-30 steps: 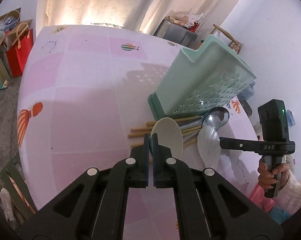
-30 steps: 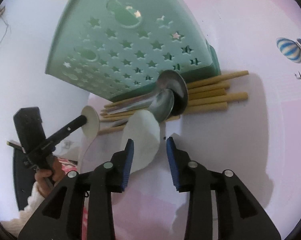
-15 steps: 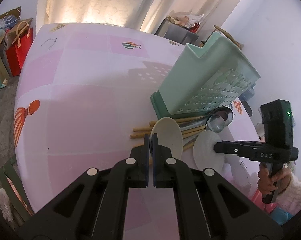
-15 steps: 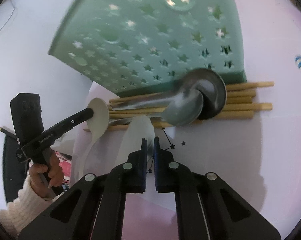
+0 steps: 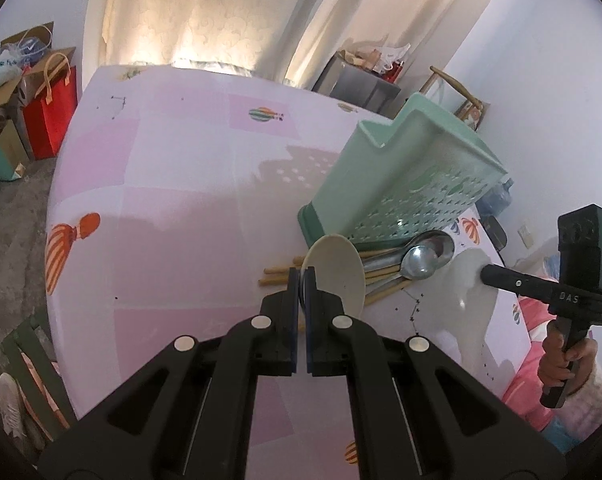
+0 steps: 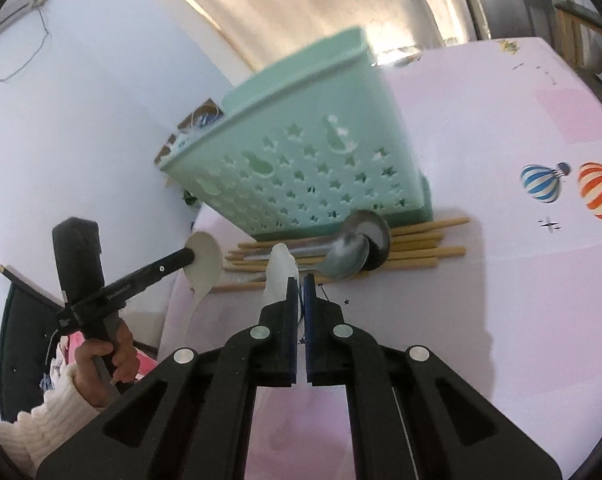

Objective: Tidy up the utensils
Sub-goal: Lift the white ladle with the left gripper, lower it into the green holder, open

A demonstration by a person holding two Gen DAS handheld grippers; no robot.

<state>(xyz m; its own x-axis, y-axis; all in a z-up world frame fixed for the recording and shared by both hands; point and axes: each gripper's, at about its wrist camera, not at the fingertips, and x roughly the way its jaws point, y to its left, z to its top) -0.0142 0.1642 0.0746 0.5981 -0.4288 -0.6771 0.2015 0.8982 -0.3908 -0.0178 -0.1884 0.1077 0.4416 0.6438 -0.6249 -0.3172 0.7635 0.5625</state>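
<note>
My left gripper (image 5: 302, 285) is clamped on a cream spoon (image 5: 337, 268), bowl raised above the pink table (image 5: 173, 208). My right gripper (image 6: 300, 292) has just been closing and now pinches a white spoon (image 6: 279, 276), lifted clear. Ahead, two steel spoons (image 6: 353, 248) lie across the wooden chopsticks (image 6: 433, 240), right against the base of the mint-green utensil basket (image 6: 317, 152).

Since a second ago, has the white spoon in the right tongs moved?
Yes. The white spoon lay on the table beside the metal spoons; now the right tongs, which just closed on it, hold it lifted above them.
</note>
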